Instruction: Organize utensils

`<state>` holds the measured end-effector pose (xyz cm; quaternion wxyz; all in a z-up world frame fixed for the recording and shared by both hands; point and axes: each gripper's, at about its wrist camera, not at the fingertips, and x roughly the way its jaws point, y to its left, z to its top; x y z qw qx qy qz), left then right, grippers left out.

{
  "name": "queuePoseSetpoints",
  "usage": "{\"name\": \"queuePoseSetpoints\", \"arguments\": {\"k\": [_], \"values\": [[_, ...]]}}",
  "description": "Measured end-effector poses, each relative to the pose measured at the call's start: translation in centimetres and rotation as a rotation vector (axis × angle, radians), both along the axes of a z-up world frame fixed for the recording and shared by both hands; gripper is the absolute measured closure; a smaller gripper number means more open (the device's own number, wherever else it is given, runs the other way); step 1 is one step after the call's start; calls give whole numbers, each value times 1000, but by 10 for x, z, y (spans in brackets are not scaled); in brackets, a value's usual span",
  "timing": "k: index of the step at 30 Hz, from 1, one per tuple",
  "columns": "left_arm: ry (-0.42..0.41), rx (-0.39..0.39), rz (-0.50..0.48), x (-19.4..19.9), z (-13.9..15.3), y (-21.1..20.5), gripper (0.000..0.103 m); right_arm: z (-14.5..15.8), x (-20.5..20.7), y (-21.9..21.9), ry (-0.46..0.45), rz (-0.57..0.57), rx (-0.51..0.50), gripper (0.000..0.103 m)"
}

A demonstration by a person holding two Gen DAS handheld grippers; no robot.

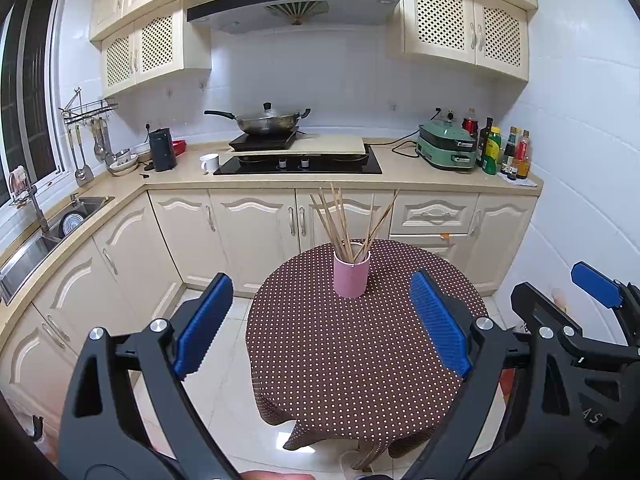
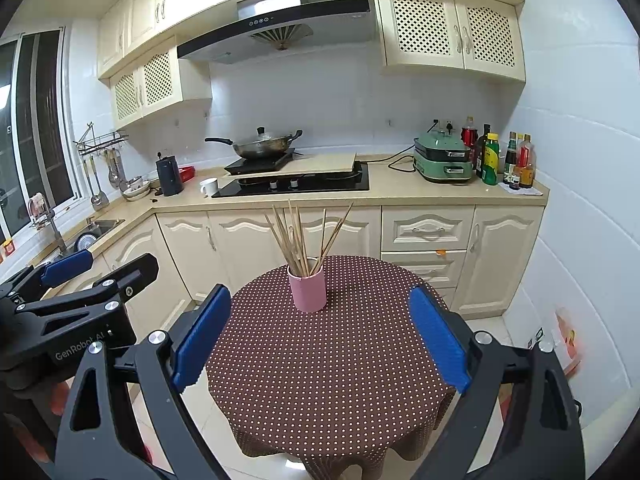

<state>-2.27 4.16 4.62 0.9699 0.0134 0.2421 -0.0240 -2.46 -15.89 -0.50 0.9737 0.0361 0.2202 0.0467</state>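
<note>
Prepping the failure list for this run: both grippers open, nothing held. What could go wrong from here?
1. The chopsticks fan out above the pink cup; grabbing one could lever the cup over.
2. The cup stands on a loose polka-dot tablecloth; a finger snagging the cloth could drag it.
3. The left gripper and right gripper sit side by side and might collide.

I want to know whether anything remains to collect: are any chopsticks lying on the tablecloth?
No, all the chopsticks stand in the pink cup, and the dotted tablecloth around it is bare.
</note>
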Motion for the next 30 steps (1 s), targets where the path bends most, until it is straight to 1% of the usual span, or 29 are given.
{"name": "queuePoseSetpoints", "arguments": {"k": [30], "values": [[5,-5,-4,-2,2,-2,14,2,2,-8,15,7,11,16]]}}
